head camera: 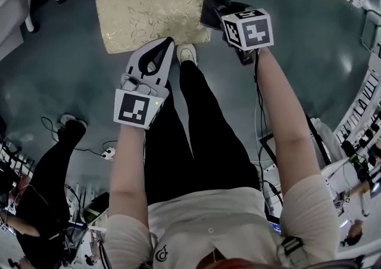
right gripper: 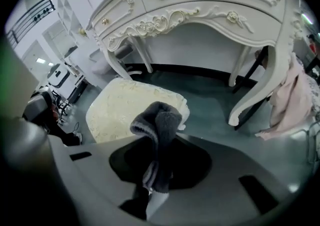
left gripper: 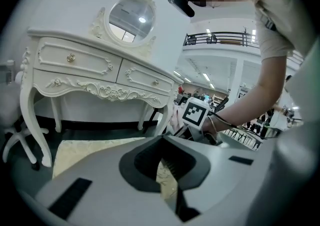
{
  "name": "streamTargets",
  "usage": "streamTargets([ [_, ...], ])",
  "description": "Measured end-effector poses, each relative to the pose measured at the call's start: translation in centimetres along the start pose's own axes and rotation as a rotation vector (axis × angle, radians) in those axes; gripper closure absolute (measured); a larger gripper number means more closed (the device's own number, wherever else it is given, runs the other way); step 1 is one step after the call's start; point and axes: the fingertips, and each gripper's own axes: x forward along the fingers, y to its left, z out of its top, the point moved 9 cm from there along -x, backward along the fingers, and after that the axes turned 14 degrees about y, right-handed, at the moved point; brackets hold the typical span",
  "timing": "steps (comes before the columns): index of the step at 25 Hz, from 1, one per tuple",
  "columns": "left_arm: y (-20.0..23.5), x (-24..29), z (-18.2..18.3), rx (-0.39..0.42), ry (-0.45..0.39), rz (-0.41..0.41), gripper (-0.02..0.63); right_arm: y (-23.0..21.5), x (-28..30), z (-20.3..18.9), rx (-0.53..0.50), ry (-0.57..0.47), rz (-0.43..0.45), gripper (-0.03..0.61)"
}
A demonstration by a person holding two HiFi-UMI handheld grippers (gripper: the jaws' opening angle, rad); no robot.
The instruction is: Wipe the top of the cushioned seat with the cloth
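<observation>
Two hand-held grippers are in front of the person, both near the cushioned seat, which stands on the dark floor at 12 o'clock in the head view. The right gripper is at the seat's 3 o'clock edge. Its jaws are clamped on the cloth, a dark grey bunched piece. In the right gripper view the cloth rises out of the right gripper as a folded hump, and the cushioned seat lies behind it toward 10 o'clock. Contact between cloth and seat cannot be confirmed from any view. The left gripper is at the seat's 6 o'clock edge, with its tip over that edge. In the left gripper view the left gripper has its jaws drawn almost together, leaving a slim slit with nothing held in it; the patterned seat shows through the slit. A white shoe is just beside the seat at 6 o'clock. A white carved dressing table stands beyond the seat at 12 o'clock and carries an oval mirror. A pink garment hangs at 3 o'clock in the right gripper view.
</observation>
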Motion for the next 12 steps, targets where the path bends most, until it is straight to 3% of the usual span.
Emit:
streamTargets([
  [5,1.0,-3.8,-0.5,-0.013,-0.016,0.02,0.6,4.2,-1.7,0.7,-0.023,-0.065,0.053,0.498],
  [12,4.6,-11.1,-3.9,-0.036,0.025,0.063,0.6,14.3,-0.3,2.3,-0.07,-0.095,0.115,0.497],
])
